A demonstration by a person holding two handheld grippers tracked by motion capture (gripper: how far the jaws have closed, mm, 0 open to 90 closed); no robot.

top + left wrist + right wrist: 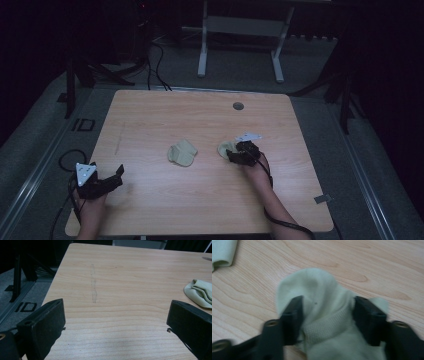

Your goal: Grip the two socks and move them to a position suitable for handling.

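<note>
Two pale socks lie on the desk (150, 110). Your right gripper (327, 312) has its jaws half closed around the right sock (322, 287); the other sock (182, 152) sits just left. Your left gripper (115, 322) gapes wide, holding nothing.

A pale, soft knitted cloth sock (324, 315), ribbed at the cuff, is seen on a smooth, matt light-wood table (200, 110), flanked by matt black plastic jaws; a second sock (182, 152) looks alike

Two pale green socks (182, 152) (226, 148) on one wooden table (200, 195). Two handheld grippers (119, 175) (234, 154). One round grommet hole (238, 106) in the tabletop.
</note>
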